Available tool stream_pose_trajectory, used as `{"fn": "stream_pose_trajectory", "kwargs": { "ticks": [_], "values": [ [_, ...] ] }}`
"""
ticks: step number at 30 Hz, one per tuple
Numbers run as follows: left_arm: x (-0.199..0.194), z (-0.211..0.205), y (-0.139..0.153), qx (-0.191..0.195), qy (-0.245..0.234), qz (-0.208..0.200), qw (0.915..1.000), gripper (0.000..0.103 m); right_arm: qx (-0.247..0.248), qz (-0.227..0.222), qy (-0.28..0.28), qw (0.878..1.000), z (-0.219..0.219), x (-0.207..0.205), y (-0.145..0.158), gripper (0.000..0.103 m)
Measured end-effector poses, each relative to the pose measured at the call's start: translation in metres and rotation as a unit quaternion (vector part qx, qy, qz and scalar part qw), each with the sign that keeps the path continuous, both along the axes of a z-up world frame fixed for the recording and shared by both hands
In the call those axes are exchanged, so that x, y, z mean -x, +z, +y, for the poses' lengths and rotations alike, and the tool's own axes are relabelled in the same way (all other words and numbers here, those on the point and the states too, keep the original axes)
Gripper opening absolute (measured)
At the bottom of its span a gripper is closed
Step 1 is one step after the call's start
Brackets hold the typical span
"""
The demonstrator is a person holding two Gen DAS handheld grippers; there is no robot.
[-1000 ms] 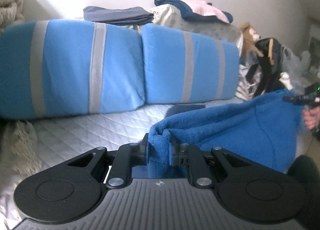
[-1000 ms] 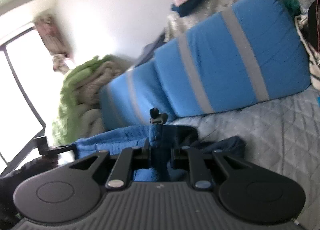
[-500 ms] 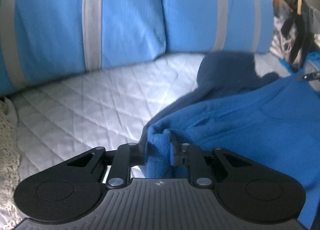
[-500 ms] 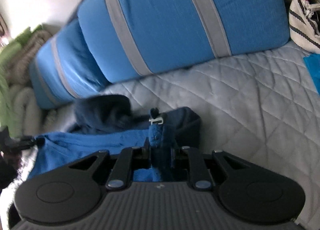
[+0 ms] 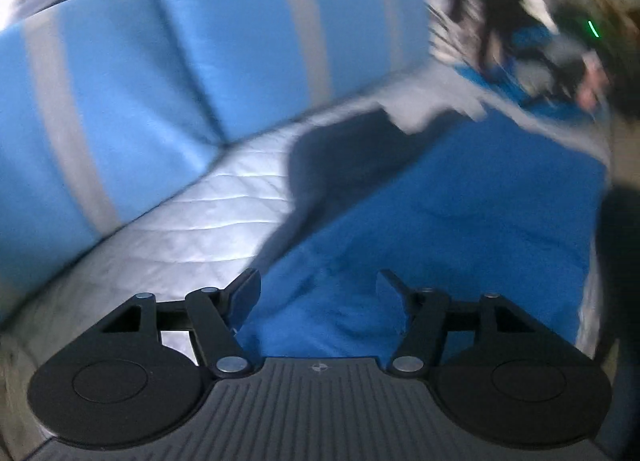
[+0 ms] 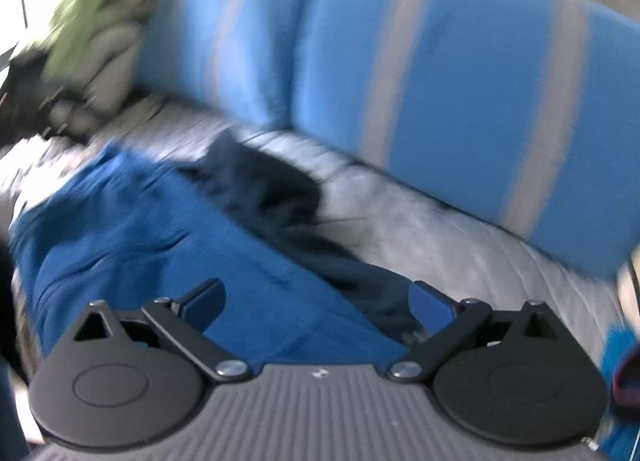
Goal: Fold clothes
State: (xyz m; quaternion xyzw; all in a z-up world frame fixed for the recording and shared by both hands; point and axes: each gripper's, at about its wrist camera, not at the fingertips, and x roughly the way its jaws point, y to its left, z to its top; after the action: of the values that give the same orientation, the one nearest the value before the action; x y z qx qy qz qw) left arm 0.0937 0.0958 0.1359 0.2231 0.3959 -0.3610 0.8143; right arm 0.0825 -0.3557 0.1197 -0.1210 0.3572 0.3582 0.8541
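Both your grippers, left [image 5: 318, 293] and right [image 6: 318, 303], are opening, pads clear, above the blue fleece garment [image 5: 460, 213] on the quilted mattress [image 5: 208, 229].

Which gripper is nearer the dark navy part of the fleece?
Right. The right gripper, opening, has the dark navy part running in between its fingers. The left gripper, also opening, sits over the bright blue fleece, with the navy beyond it.

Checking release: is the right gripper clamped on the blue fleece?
No, the right gripper has its jaws opening wide, with the blue fleece lying loose between them.
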Motion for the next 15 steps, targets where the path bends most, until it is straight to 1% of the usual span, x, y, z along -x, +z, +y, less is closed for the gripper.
{"fn": "stream_pose_trajectory", "kwargs": {
  "ticks": [1,4,6,9,11,12,13,14,15],
  "values": [
    [-0.003,-0.009,-0.005,-0.009,-0.009,0.01,0.9999,0.063,0.008,0.006,0.018,1.0,0.009,-0.002,-0.001,0.098],
    [-0.019,-0.026,-0.026,-0.008,-0.018,0.044,0.9988,0.063,0.032,0.024,0.07,0.997,0.036,-0.008,-0.003,0.097],
    [-0.027,-0.032,-0.043,-0.011,-0.032,0.059,0.9977,0.063,0.04,0.024,0.09,0.995,0.048,-0.006,-0.005,0.096],
    [-0.039,-0.037,-0.066,-0.031,-0.039,0.092,0.9945,0.062,0.04,0.024,0.109,0.993,0.058,-0.005,-0.005,0.096],
    [-0.048,-0.036,-0.078,-0.036,-0.032,0.113,0.9925,0.054,0.04,0.03,0.116,0.992,0.062,-0.01,-0.007,0.096],
    [-0.052,-0.035,-0.08,-0.03,-0.025,0.125,0.9913,0.043,0.043,0.033,0.118,0.991,0.062,-0.013,-0.008,0.096],
    [-0.053,-0.033,-0.08,-0.02,-0.022,0.134,0.9906,0.025,0.045,0.037,0.121,0.991,0.063,-0.016,-0.01,0.096],
    [-0.052,-0.031,-0.076,-0.011,-0.027,0.127,0.9914,0.012,0.047,0.041,0.124,0.99,0.063,-0.019,-0.011,0.095],
    [-0.047,-0.029,-0.071,-0.005,-0.033,0.112,0.9932,0.009,0.051,0.046,0.126,0.99,0.065,-0.023,-0.013,0.095]
  ]
}}
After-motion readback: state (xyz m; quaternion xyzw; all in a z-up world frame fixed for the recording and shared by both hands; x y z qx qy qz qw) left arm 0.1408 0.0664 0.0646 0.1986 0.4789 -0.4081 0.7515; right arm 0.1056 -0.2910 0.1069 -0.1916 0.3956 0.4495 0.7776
